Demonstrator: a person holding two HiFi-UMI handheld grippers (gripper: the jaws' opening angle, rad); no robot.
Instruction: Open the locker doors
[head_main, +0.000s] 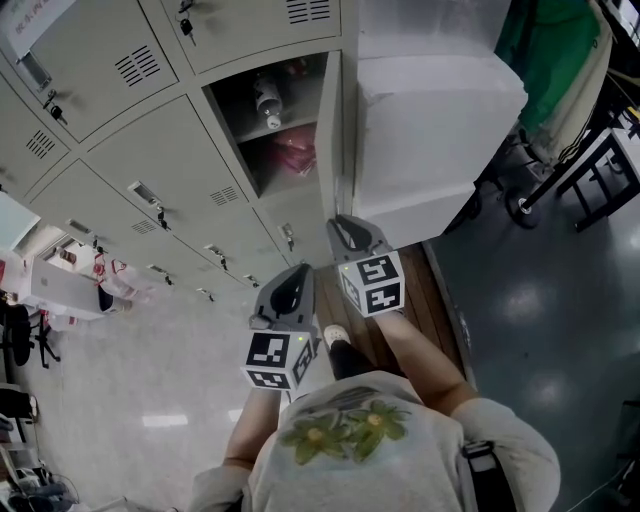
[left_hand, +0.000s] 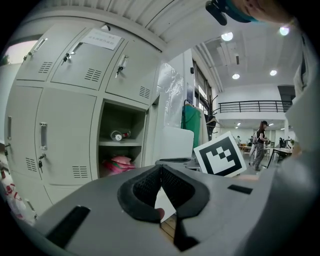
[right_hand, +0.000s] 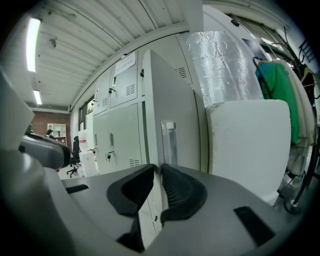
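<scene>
One door (head_main: 330, 130) already stands swung out, upper centre of the head view, baring a locker (head_main: 240, 100) with a bottle (head_main: 267, 100) on its shelf and a pink bag (head_main: 300, 155) below. The rest of the bank, running to the upper left and lower left, is closed. I read this as the gap between doors: one done, the next not yet taken. My left claw (head_main: 298, 272) hangs low at the centre of the frame, its pads pressed together on nothing, as its own view shows (left_hand: 160, 167). It points at the open locker. My right claw (head_main: 342, 222) sits just above and right of it, near the foot of the open door. In the right claw's view (right_hand: 159, 169) the pads stand a thin slit apart, pinching nothing, with the edge of the open door straight ahead. The likeliest next target is the closed door (head_main: 300, 215) under the open locker; its handle (head_main: 288, 237) lies just left of my right claw. For that I must spread the claw wide, line it up with the handle, close on it firmly, then pull along the door's arc — minding the white block (head_main: 440, 120) crowding the right side.
</scene>
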